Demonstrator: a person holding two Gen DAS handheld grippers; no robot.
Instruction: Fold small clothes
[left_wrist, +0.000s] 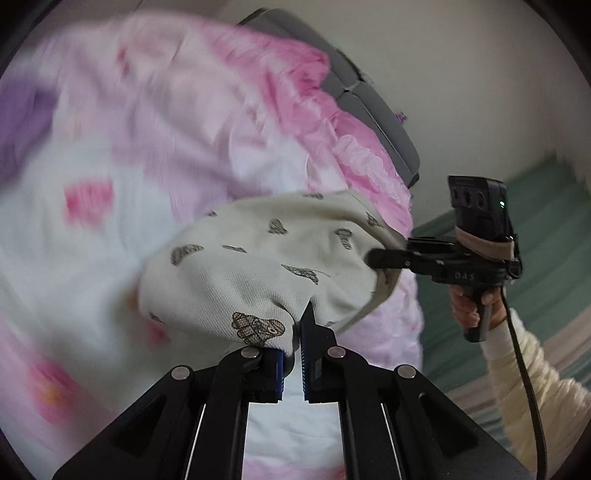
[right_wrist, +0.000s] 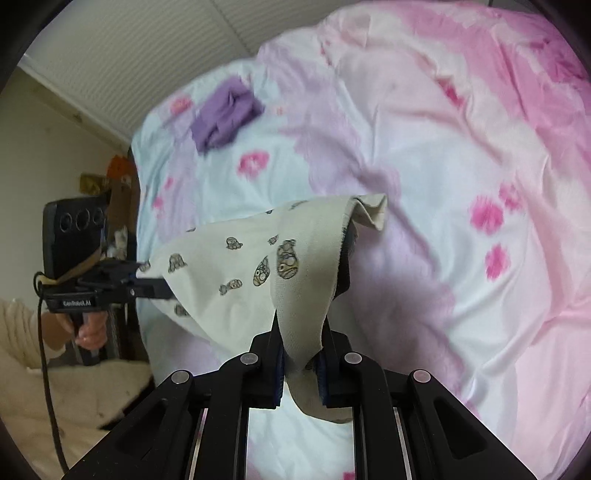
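Observation:
A small cream garment (left_wrist: 258, 258) printed with little brown cartoon figures hangs in the air between my two grippers, above the bed. My left gripper (left_wrist: 293, 332) is shut on one edge of it; this gripper also shows in the right wrist view (right_wrist: 155, 286) at the left, clamped on the cloth. My right gripper (right_wrist: 301, 343) is shut on the garment's (right_wrist: 229, 266) other edge, and cloth drapes down between its fingers. It shows in the left wrist view (left_wrist: 380, 258) at the right, gripping the cloth.
A pink and white floral duvet (right_wrist: 424, 184) covers the bed below. A crumpled purple garment (right_wrist: 225, 114) lies on it at the far side. A grey headboard (left_wrist: 369, 110) stands behind. Green striped bedding (left_wrist: 546, 258) is at the right.

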